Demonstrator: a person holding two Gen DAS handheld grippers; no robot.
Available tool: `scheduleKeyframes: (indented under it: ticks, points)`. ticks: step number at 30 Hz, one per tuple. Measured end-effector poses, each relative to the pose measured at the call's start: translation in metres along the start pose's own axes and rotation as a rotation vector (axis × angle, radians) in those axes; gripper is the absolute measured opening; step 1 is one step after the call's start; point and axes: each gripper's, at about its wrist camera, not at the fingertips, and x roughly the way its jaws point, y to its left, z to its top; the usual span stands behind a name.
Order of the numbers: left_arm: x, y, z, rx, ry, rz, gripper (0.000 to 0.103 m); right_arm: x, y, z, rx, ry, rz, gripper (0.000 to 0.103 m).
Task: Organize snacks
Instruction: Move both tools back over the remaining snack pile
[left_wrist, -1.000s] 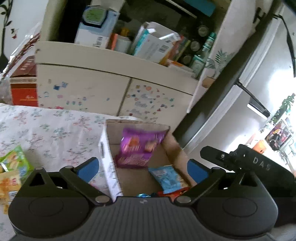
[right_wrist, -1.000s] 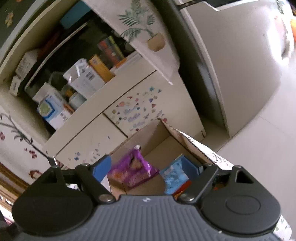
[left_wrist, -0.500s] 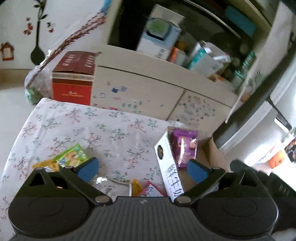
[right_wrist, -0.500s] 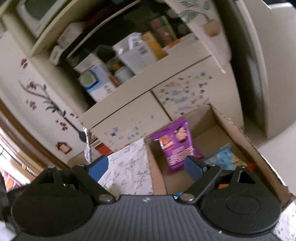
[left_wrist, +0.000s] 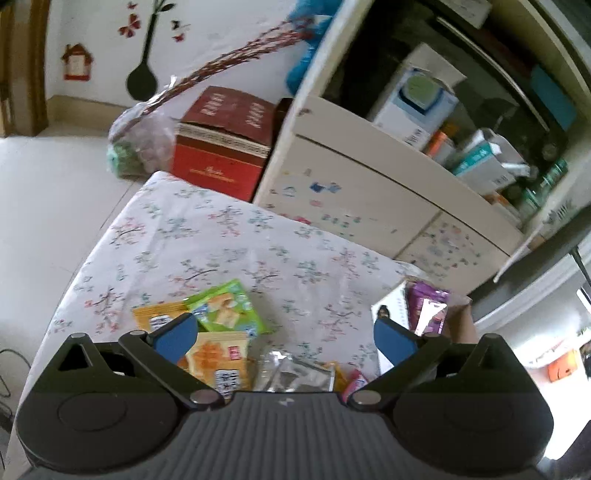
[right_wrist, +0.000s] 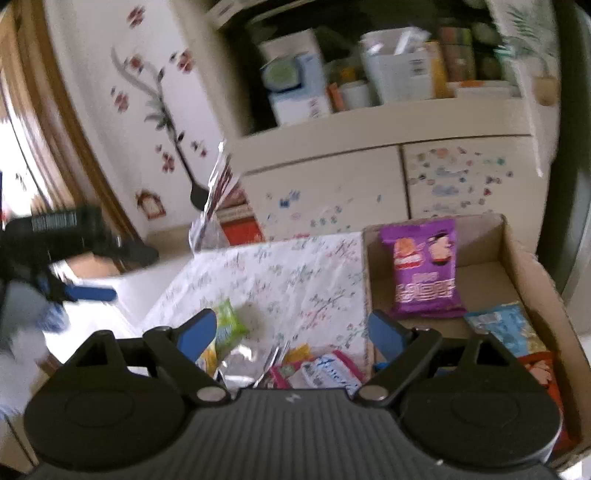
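While the purple snack packet and the pale blue packet already lie in the brown cardboard box, the loose pile is what I have left to sort. A green packet, an orange packet and a crinkled silver wrapper lie on the floral tablecloth, left of the box. They sit just ahead of and below my left gripper, whose jaws stand wide with nothing between them. The right gripper, equally wide and empty, has just been opening and straddles the box's near wall. I judge the left the nearer hand; the green packet's long axis runs diagonally across its jaws.
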Motion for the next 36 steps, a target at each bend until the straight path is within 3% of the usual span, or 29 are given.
scheduleKeyframes:
  ticks: [10, 16, 28, 36]
  points:
    - [0.002, 0.04, 0.005, -0.084, 0.025, 0.079, 0.103, 0.054, 0.043, -0.021, -0.176, 0.095, 0.059, 0.089]
    - [0.017, 0.053, 0.001, -0.135, 0.093, 0.101, 0.103, 0.084, 0.055, -0.024, -0.255, 0.135, 0.102, 0.089]
    - [0.044, 0.053, -0.007, -0.142, 0.185, 0.124, 0.103, 0.126, 0.048, -0.028, -0.231, 0.163, 0.102, 0.09]
    - [0.048, 0.062, -0.006, -0.182, 0.197, 0.151, 0.103, 0.117, 0.052, -0.031, -0.257, 0.275, 0.231, 0.091]
